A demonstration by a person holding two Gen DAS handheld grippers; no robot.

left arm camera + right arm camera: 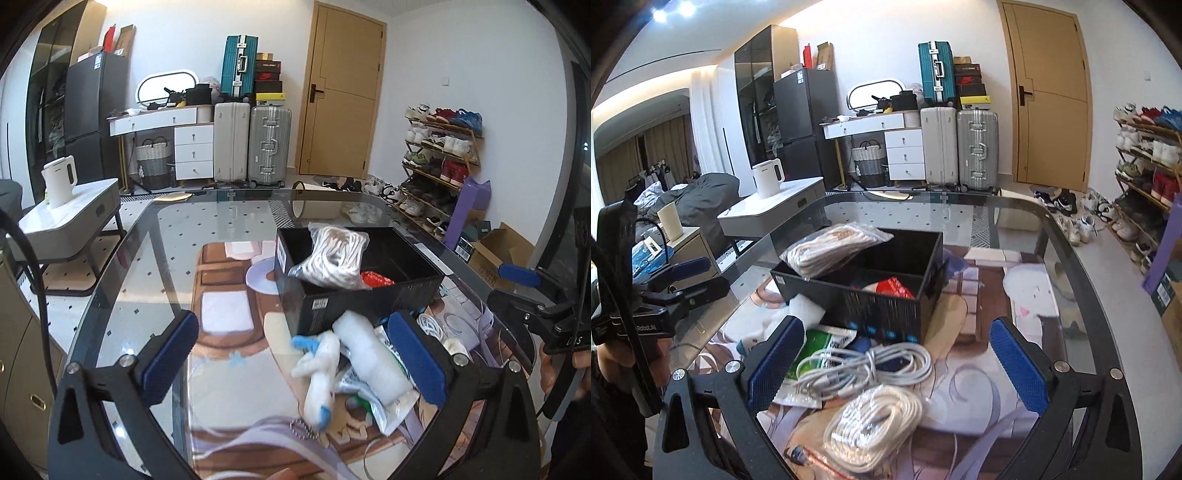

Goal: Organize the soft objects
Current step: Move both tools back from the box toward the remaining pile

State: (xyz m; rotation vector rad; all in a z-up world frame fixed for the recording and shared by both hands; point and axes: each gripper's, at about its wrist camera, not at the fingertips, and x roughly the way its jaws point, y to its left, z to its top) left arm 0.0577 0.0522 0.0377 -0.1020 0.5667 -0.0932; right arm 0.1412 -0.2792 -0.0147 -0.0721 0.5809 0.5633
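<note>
So the black box (364,284) sat on the glass bench (147,266), out toward the middle, with a clear bag of white cord (334,254) propped half over its near wall and something red (376,278) lying down inside it. The left tongs (295,363) were spread wide and weren't gripping anything, hovering over the stuff piled just in front of the box: a white plush toy with blue bits (319,376), a white foam roll (373,360) touching it, and a crinkly plastic packet (384,406) under both. A little ball chain (304,430) hung off the bottom of the plush. The right tongs (897,363) were spread wide too, holding nothing, with a loose grey cable coil (871,363) right between the pads and a bagged white cable bundle (875,428) just nearer the camera than that. A green and white packet (820,350) lay against the left pad, partly under the grey coil. From that side you could also see the foam roll (807,308) tucked against the box's near corner. Off the bench's left edge stood a small white side table (70,218) with a white kettle (59,181) on it, and along the far wall were suitcases (251,144) and a wooden door (343,88). A shoe rack (439,162) stood off the right edge.
</note>
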